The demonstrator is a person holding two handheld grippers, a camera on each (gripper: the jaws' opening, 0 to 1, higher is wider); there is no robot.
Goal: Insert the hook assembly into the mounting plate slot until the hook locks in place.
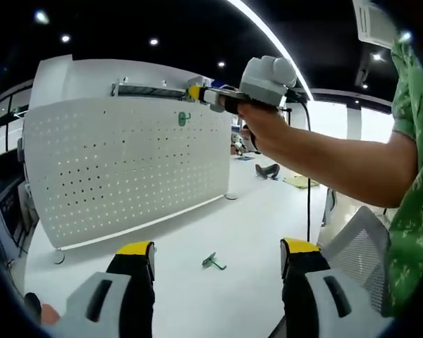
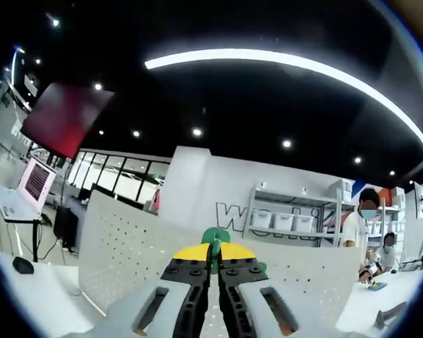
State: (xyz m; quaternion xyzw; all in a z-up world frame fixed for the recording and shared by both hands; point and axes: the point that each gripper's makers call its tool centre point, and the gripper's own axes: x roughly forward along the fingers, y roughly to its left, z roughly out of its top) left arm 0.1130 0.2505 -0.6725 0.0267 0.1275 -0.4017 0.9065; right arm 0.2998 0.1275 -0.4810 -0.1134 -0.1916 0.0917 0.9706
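The white perforated mounting plate [image 1: 127, 169] stands upright on the table. A green hook [image 1: 184, 118] sits against its upper part. Just above it is my right gripper [image 1: 195, 92], held by a hand coming in from the right. In the right gripper view my right gripper [image 2: 213, 252] is shut, with a green hook [image 2: 215, 236] pinched at its yellow tips in front of the plate [image 2: 120, 239]. I cannot tell whether this is the hook seen on the plate. A second green hook [image 1: 213, 262] lies on the table. My left gripper [image 1: 217, 248] is open above the table, holding nothing.
The white table [image 1: 254, 225] runs to the right of the plate. A person's arm [image 1: 338, 158] and green sleeve cross the right side. A laptop [image 2: 28, 186] stands at the left. Shelves [image 2: 289, 218] and people [image 2: 363, 225] are behind the plate.
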